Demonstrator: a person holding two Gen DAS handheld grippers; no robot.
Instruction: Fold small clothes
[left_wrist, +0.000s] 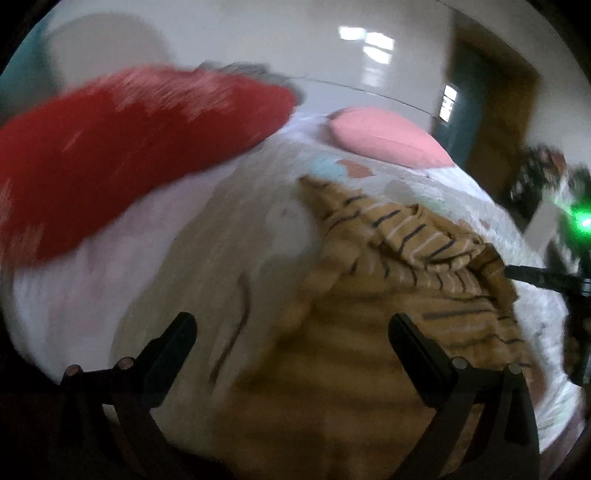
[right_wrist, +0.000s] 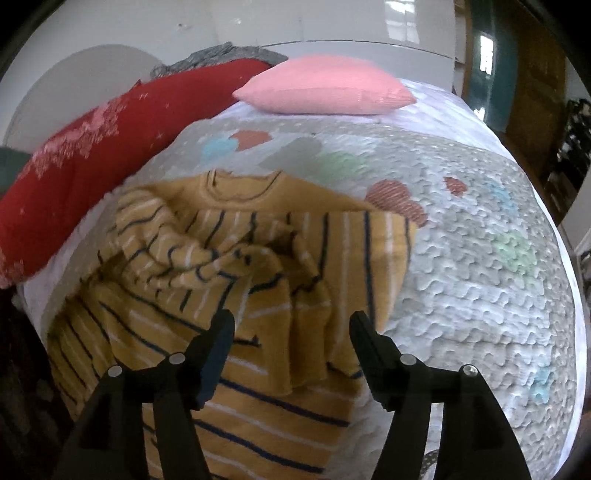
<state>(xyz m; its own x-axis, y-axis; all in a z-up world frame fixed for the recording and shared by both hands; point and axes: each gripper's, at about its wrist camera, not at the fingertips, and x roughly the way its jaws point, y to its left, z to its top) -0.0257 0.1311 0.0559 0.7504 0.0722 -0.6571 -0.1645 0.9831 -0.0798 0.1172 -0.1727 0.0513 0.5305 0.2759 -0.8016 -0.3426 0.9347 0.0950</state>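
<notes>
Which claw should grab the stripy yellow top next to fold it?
Probably the right claw: it's open, right over the rumpled striped sweater. The left claw is open too, but half over bare quilt.

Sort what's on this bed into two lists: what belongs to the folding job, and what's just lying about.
Job in hand:
- mustard striped top, rumpled, part folded over itself
- left gripper, open above it
- right gripper, open above it, nothing between the jaws

Just lying about:
- pink pillow
- red blanket
- grey knit behind it
- quilted bedspread
</notes>
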